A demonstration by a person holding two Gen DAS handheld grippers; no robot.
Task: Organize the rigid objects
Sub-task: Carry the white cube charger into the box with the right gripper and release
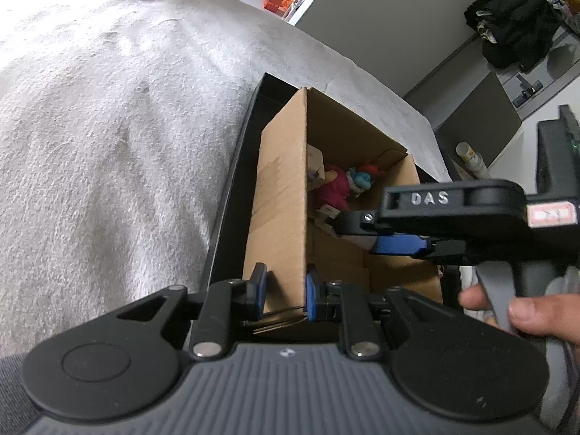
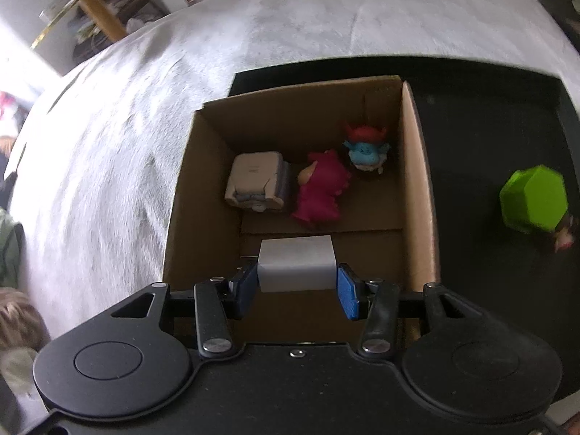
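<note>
A brown cardboard box (image 2: 417,181) stands on a black tray (image 2: 471,108) on the grey cloth. Inside lie a beige block toy (image 2: 253,181), a magenta figure (image 2: 320,188) and a blue figure with red hair (image 2: 366,148). My right gripper (image 2: 296,288) is shut on a white box (image 2: 295,266) and holds it over the carton's opening. My left gripper (image 1: 284,290) is shut on the carton's near wall (image 1: 282,199), one finger on each side. The right gripper (image 1: 395,244) shows in the left wrist view, reaching over the carton.
A green faceted object (image 2: 533,199) lies on the tray right of the carton, with a small dark figure (image 2: 563,239) beside it. Grey cloth (image 1: 108,145) covers the surface to the left. A black bag (image 1: 518,18) and furniture stand beyond the table.
</note>
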